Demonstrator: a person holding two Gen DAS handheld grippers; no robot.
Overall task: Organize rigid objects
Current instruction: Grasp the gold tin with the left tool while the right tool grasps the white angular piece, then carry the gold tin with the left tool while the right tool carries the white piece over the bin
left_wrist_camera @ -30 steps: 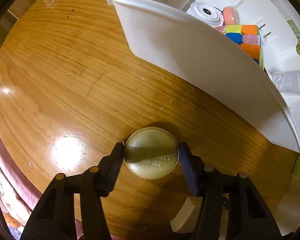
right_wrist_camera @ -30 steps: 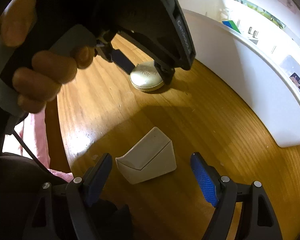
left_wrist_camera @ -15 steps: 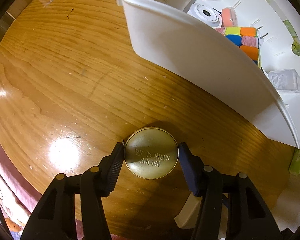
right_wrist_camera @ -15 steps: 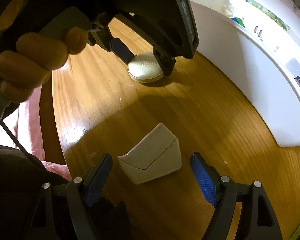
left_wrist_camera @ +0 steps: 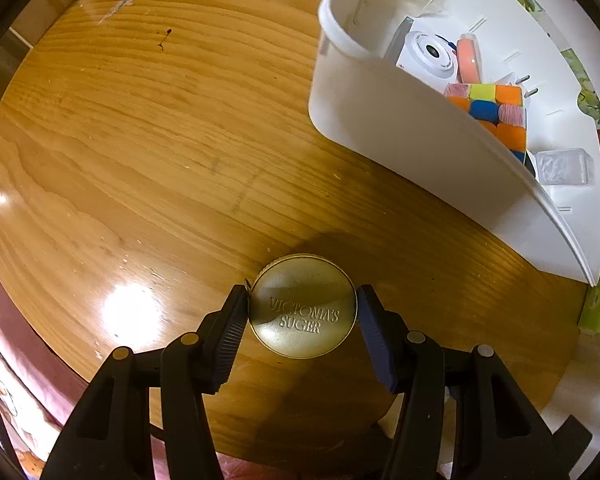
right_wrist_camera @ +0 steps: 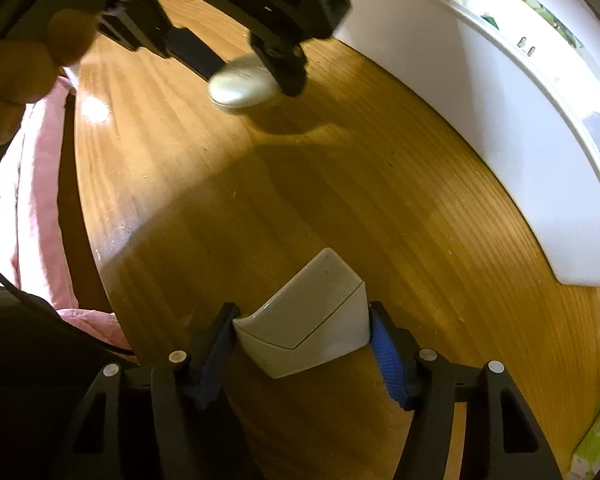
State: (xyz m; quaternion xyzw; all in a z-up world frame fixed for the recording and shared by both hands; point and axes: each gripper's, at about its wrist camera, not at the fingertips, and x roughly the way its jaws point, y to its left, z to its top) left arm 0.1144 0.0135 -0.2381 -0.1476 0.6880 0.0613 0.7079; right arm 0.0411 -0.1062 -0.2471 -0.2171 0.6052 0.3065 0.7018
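Glossy honey-brown wooden tabletop point(left_wrist_camera: 148, 128), grain visible, lamp glare spot point(left_wrist_camera: 126, 304); pink, possibly quilted fabric point(right_wrist_camera: 40, 184) past its edge.

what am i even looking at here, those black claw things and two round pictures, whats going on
No robot here: a person holds a hand-held gripper in each hand, and each carries a fisheye camera looking along its two fingers, hence the round pictures.

In the left wrist view, the left hand-held gripper is closed on a round gold tin embossed "Victoria's Suger", above the wooden table. Beside it stands a white bin holding a colourful puzzle cube and other small items.

In the right wrist view, the right hand-held gripper is closed on a small white wedge-shaped case. The person's hand shows at top left.
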